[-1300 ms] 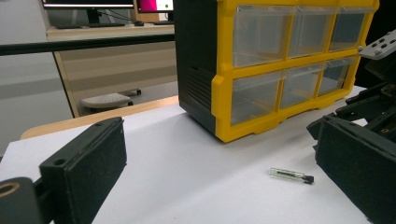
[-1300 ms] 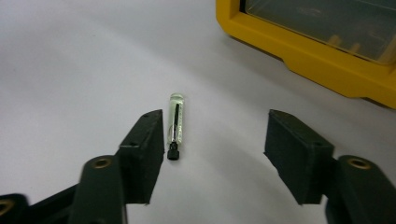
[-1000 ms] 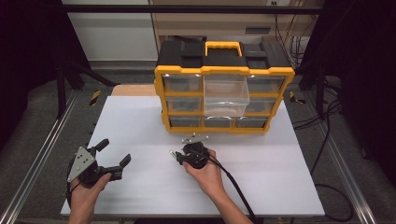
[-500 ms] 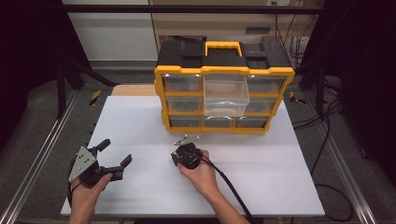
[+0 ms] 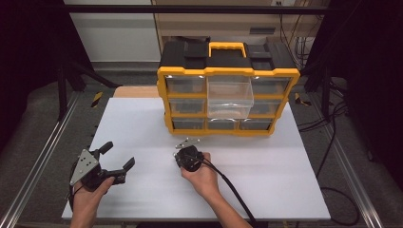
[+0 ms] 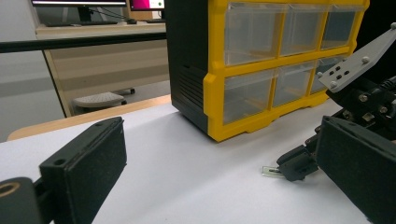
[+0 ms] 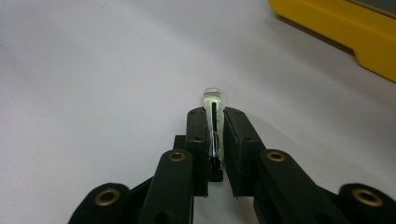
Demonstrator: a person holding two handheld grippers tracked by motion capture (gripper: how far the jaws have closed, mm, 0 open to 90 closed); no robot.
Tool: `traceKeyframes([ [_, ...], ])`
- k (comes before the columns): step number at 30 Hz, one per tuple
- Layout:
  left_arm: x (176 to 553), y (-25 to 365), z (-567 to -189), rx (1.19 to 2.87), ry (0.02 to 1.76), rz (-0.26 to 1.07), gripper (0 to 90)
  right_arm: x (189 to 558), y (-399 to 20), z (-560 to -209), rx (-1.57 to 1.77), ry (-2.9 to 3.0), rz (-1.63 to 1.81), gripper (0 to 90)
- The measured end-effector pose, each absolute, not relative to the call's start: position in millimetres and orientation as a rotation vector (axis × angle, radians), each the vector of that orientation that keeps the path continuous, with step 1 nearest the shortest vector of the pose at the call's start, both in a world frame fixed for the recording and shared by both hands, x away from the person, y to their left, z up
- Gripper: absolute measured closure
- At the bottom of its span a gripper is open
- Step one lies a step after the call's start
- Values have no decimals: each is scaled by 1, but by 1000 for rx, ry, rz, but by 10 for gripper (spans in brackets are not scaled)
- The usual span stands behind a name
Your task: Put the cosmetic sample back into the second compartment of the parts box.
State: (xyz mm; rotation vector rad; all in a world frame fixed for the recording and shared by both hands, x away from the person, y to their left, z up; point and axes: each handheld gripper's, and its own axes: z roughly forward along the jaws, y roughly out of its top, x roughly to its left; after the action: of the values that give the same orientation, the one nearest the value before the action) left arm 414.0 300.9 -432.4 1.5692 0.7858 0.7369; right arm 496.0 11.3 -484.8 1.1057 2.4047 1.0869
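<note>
Two grippers sit over the near part of the white table (image 5: 142, 123) in the high view. The left gripper (image 5: 116, 159), near the left corner, has its jaws spread with nothing between them. The right gripper (image 5: 183, 151) is close to the middle, nose toward the yellow drawer cabinet (image 5: 228, 97) at the far side, whose middle clear drawer (image 5: 229, 95) stands pulled out. Bare table lies to the right and left of both hands; the near edge is close behind the wrists, so backing up offers little room.

From the left gripper view, the wide-apart pads frame the cabinet's corner, and the right gripper (image 6: 299, 164) rests low on the table with a small clear piece (image 6: 271, 171) poking from its tip.

In the right gripper view the jaws have just been closing and now pinch a small clear vial (image 7: 213, 109), thin and glassy, lying flat on the table with its rounded end sticking out beyond the pads. The cabinet's yellow base (image 7: 336, 28) lies further ahead.

My worry is the grip: the vial is smooth and round, so it could squirt forward out of the pads, or roll toward an edge if dropped. Lifting at an angle might also knock its free end on the cabinet front.
</note>
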Motion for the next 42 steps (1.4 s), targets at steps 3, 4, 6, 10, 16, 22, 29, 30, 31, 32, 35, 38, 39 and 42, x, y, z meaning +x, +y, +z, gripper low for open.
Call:
traceKeyframes([
  [3,414,300,-432,1573,783,735,21,495,11,-485,1099,2399,1080,811],
  [4,414,300,-432,1573,783,735,21,495,10,-484,1102,2395,1082,811],
  [6,414,300,-432,1573,783,736,21,494,8,-482,1105,2387,1092,812],
  [10,414,301,-433,1573,785,735,21,493,-1,-476,1089,2383,1093,811],
  [16,414,299,-433,1577,780,734,21,491,-21,-467,1089,2367,1096,812],
  [22,415,300,-433,1572,786,731,21,484,-44,-460,1091,2329,1110,812],
  [29,412,303,-433,1571,793,741,21,482,-72,-456,1130,2280,1133,812],
  [30,412,303,-434,1568,798,741,21,482,-76,-455,1131,2271,1139,812],
  [31,412,303,-434,1568,801,742,21,482,-81,-454,1135,2262,1150,812],
  [32,413,303,-434,1567,802,743,21,481,-86,-453,1141,2253,1153,812],
  [35,413,303,-434,1563,808,739,21,479,-102,-451,1149,2232,1147,812],
  [38,413,302,-434,1569,806,741,21,476,-119,-448,1171,2206,1155,812],
  [39,412,303,-434,1572,805,742,21,474,-125,-447,1182,2194,1166,812],
  [42,412,304,-434,1568,809,743,21,471,-140,-444,1192,2163,1180,812],
])
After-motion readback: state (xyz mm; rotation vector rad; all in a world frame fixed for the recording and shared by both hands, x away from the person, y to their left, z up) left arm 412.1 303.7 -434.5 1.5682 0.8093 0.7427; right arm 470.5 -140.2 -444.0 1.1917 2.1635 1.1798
